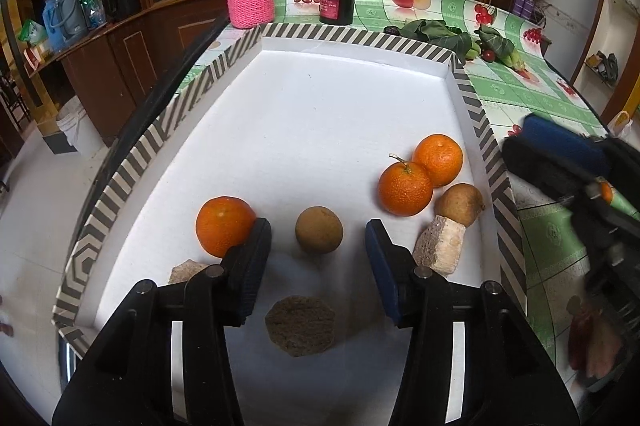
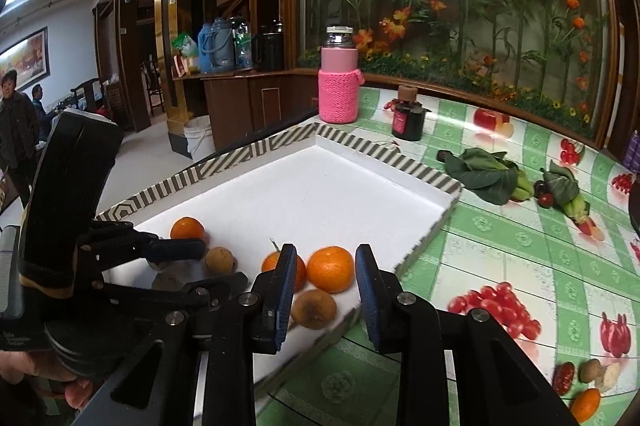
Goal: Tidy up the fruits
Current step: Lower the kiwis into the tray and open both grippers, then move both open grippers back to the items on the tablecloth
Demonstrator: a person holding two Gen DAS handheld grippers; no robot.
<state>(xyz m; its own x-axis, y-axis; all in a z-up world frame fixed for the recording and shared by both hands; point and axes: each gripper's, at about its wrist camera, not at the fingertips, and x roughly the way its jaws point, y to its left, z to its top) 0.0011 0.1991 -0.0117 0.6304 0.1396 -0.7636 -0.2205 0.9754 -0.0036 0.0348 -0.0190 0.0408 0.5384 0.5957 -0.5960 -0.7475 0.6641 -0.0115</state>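
A white tray (image 1: 320,114) with a striped rim holds three oranges and some brown fruits. My left gripper (image 1: 318,238) is open just above the tray floor, with a round brown fruit (image 1: 319,230) between its fingertips. One orange (image 1: 224,231) touches the left finger's outer side. Two oranges (image 1: 405,187) (image 1: 438,159) and a brown kiwi-like fruit (image 1: 460,204) lie to the right. My right gripper (image 2: 326,268) is open over the tray's near right corner, framing an orange (image 2: 330,268). It also shows in the left wrist view (image 1: 560,154), outside the rim.
A pale spongy chunk (image 1: 440,246), a flat brown disc (image 1: 300,325) and a tan piece (image 1: 186,271) lie in the tray. A pink-sleeved bottle (image 2: 338,86), a dark jar (image 2: 407,118), leafy greens (image 2: 484,170) and small fruits (image 2: 586,404) sit on the green tablecloth.
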